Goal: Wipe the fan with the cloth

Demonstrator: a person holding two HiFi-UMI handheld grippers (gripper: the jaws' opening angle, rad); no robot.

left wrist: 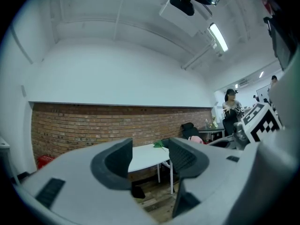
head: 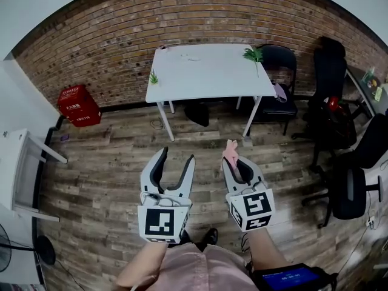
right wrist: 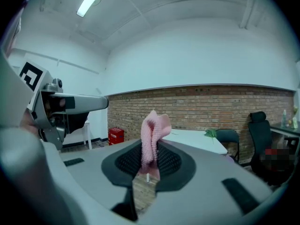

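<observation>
R fingers (right wrist: 125,161): clamped on small pink knitted cloth (right wrist: 151,139), thin pinch near its edge.
L fingers (left wrist: 115,163): half apart, empty.
Risk: cloth prob pulls out when dragged over black standing fan (head: 42,250); fan sits far left, grippers aimed elsewhere.

The left gripper (head: 177,157) is level with its fingers apart, and the right gripper (head: 237,164) clamps a cloth (head: 230,148).

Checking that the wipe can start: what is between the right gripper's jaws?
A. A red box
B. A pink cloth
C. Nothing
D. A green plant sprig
B: in the right gripper view, the right gripper has its jaws shut on the cloth, which is pink and sticks up from between them.
</observation>
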